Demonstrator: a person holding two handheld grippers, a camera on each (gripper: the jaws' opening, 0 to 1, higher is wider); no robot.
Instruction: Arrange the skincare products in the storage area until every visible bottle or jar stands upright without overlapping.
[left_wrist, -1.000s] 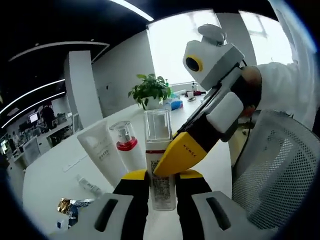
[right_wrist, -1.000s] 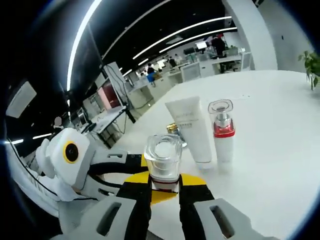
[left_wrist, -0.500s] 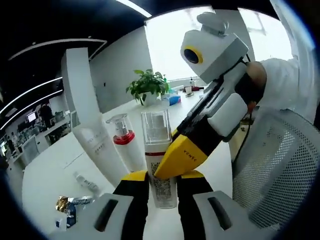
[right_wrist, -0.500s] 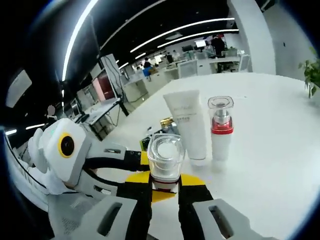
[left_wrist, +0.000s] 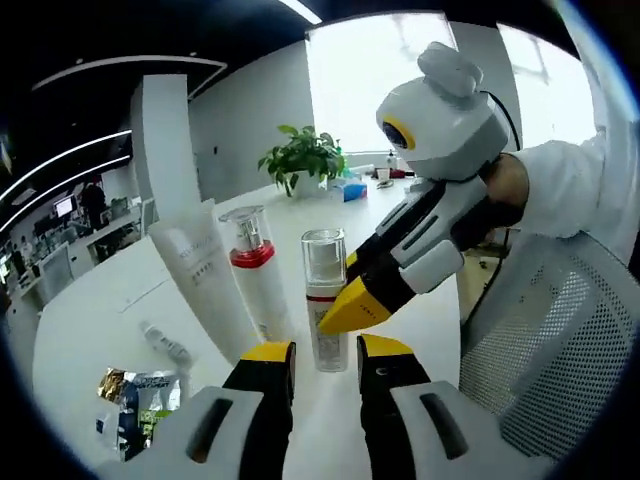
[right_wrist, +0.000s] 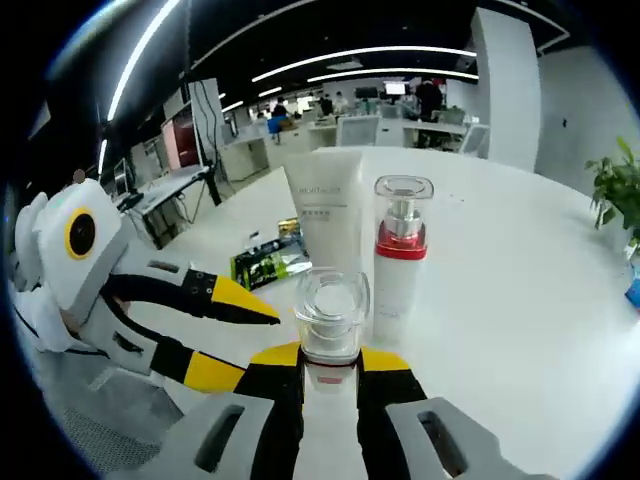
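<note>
- Right gripper (right_wrist: 331, 360) closed on the bottle (right_wrist: 331, 312), one jaw on each side, low down near its base.
- Held that way to keep the bottle straight up while it sits on the table (right_wrist: 520, 300).
- Left gripper (left_wrist: 327, 352) open, jaws wide apart, just near of the bottle (left_wrist: 325, 300) and not touching it.
- Probably waiting close by in case the bottle tips.
- Bottle near the middle of the table, standing up, just right of the pump bottle (left_wrist: 255, 275), with a small gap between them.
- Bottle: thin and tall, see-through square cap, thin red band, white body with small print.
- Pump bottle: white and round, red collar, clear cap on top, standing up.
- Tube (left_wrist: 200, 280): soft white plastic, wide and flat at the top, standing on its cap, close to the left of the pump bottle.
- Lined up side by side so that none covers another.
- Table: white, smooth and a bit shiny.
- Shiny crinkly packets (left_wrist: 140, 395) lying flat, near and left.
- Leafy green plant (left_wrist: 303, 165) far back.
</note>
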